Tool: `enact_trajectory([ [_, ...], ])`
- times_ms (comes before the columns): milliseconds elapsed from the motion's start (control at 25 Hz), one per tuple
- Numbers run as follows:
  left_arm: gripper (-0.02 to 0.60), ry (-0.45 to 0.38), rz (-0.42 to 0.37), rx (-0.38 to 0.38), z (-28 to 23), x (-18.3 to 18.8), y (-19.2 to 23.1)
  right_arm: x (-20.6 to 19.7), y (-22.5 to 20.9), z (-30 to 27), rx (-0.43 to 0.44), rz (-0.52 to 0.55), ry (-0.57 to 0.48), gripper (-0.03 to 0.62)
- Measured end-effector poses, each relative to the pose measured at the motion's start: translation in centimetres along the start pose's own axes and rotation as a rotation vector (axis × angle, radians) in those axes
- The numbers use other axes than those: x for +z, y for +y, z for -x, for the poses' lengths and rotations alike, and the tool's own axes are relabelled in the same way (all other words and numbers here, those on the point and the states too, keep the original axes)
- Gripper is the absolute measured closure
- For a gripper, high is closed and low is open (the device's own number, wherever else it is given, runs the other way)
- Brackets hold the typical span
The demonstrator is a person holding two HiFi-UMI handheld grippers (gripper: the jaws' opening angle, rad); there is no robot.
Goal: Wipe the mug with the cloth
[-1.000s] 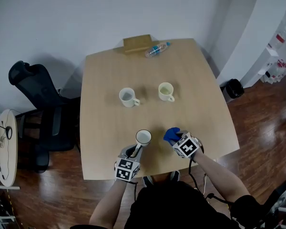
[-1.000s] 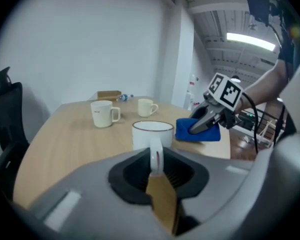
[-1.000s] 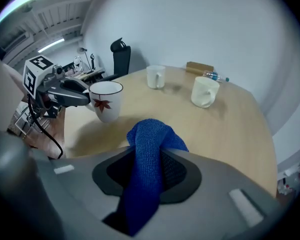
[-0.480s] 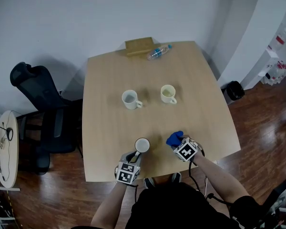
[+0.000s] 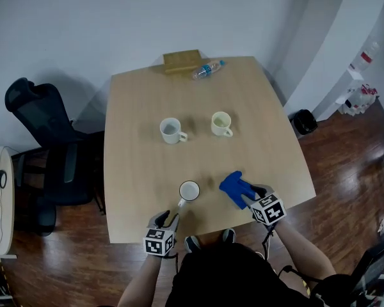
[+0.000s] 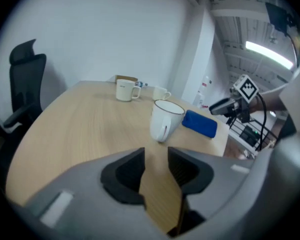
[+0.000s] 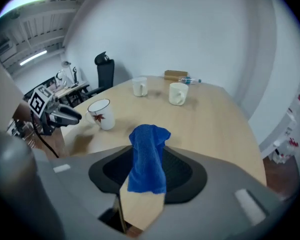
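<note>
A white mug [image 5: 189, 190] with a red leaf print [image 7: 101, 114] stands upright on the wooden table [image 5: 141, 171], near its front edge, handle toward me. My left gripper [image 5: 168, 220] sits just behind it; its jaws have just been opening and hold nothing [image 6: 156, 156]. The mug [image 6: 165, 120] is a short way ahead of them. A blue cloth [image 5: 235, 185] lies on the table to the mug's right. My right gripper [image 5: 256, 196] has just been opening too, and the cloth's near end [image 7: 147, 154] rests loose between its spread jaws [image 7: 145, 171].
Two more pale mugs [image 5: 171, 130] [image 5: 221, 123] stand mid-table. A plastic bottle [image 5: 206, 68] and a wooden box [image 5: 182, 60] lie at the far edge. A black office chair [image 5: 38, 139] is at the table's left. The front edge [image 5: 198, 232] is just beneath both grippers.
The left gripper let go of the mug's handle and drew back toward the front edge. The right gripper pulled back and to the right, leaving the cloth spread on the table.
</note>
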State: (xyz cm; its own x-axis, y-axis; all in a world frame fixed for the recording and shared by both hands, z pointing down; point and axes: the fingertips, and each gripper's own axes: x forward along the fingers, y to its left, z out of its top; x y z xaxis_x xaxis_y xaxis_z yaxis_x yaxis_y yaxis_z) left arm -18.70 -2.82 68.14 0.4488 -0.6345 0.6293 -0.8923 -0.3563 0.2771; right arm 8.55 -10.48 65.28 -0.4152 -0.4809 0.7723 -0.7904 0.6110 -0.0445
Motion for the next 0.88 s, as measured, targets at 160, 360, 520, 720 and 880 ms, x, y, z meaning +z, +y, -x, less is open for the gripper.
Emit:
enact_trajectory([
  [160, 0.445, -0.089, 0.125, 0.024, 3.6, -0.4, 0.7, 0.7, 0.0, 5.5, -0.036, -0.18, -0.172, 0.555],
  [360, 0.472, -0.208, 0.118, 0.039, 9.2, 1.0, -1.2, 1.5, 3.2, 11.3, 0.024, -0.276, -0.336, 0.565],
  [520, 0.476, -0.306, 0.082, 0.032, 13.1, 2.5, -6.5, 1.5, 5.4, 16.3, 0.069, -0.252, -0.443, 0.565],
  [720, 0.476, -0.419, 0.028, 0.019, 15.9, 3.3, -17.3, -0.7, 7.8, 22.7, 0.136, -0.19, -0.586, 0.565],
  [880, 0.476, -0.467, -0.001, 0.0, 18.4, 2.6, -26.5, -5.0, 8.7, 27.6, 0.155, -0.146, -0.646, 0.565],
])
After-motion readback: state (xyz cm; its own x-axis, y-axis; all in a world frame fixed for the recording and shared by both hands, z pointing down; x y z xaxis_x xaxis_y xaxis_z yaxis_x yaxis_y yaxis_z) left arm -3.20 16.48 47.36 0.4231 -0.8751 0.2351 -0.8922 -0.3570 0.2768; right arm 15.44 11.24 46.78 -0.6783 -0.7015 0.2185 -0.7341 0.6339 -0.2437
